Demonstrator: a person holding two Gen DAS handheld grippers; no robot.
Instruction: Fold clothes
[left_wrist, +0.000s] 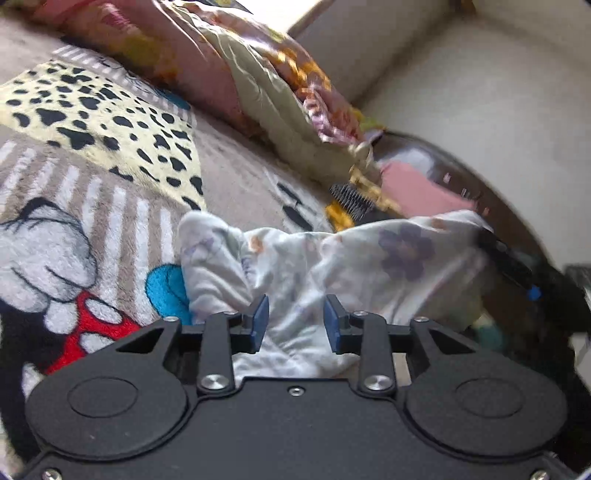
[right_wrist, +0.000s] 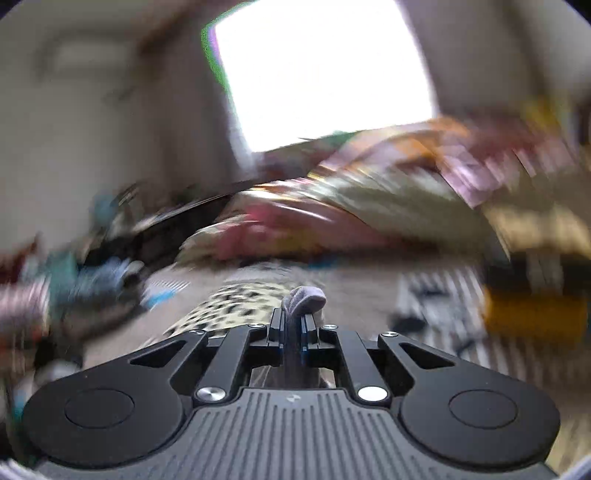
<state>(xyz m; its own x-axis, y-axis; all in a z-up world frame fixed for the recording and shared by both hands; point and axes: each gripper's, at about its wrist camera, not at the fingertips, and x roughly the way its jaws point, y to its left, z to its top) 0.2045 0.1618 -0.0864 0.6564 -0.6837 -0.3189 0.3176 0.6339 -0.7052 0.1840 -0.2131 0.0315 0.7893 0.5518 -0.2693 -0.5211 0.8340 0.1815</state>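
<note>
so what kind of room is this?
Most likely a bedroom, on a bed: a plush cartoon-print blanket covers the surface, a rumpled floral quilt is heaped behind it, and a hairbrush lies by a white flowered garment.

Right wrist view: motion blur smears the heaped bedding and the clutter at left beyond identification. The grey fabric pinched in the right gripper disappears below the jaws. Left wrist view: the floral garment has its near edge hidden behind the gripper body.
</note>
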